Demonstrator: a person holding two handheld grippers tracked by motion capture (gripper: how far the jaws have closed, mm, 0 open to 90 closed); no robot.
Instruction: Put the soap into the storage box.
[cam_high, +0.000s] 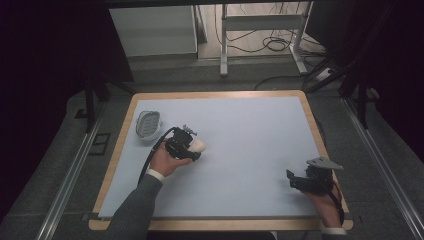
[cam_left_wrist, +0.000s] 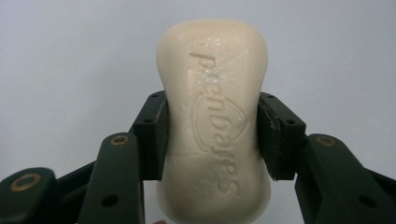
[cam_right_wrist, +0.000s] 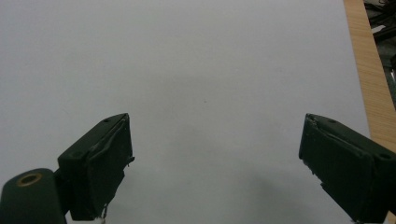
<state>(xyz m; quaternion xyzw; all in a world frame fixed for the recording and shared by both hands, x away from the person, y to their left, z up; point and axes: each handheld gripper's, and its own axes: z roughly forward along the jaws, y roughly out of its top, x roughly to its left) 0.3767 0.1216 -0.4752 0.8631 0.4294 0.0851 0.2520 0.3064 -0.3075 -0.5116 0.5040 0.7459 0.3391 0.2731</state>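
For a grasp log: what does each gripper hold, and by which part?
Left gripper clamps the soap bar across its narrow waist. Right gripper is open, holding nothing.

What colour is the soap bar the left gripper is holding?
Cream, an off-white: the soap bar has a brand name pressed into it, best seen in the left gripper view.

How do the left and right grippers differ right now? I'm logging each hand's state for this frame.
The left gripper is shut on a cream soap bar, while the right gripper is open and holds nothing. The left gripper sits near the soap dish on the table's left; the right gripper sits near the table's right front corner. Both have black jaws and are hand-held.
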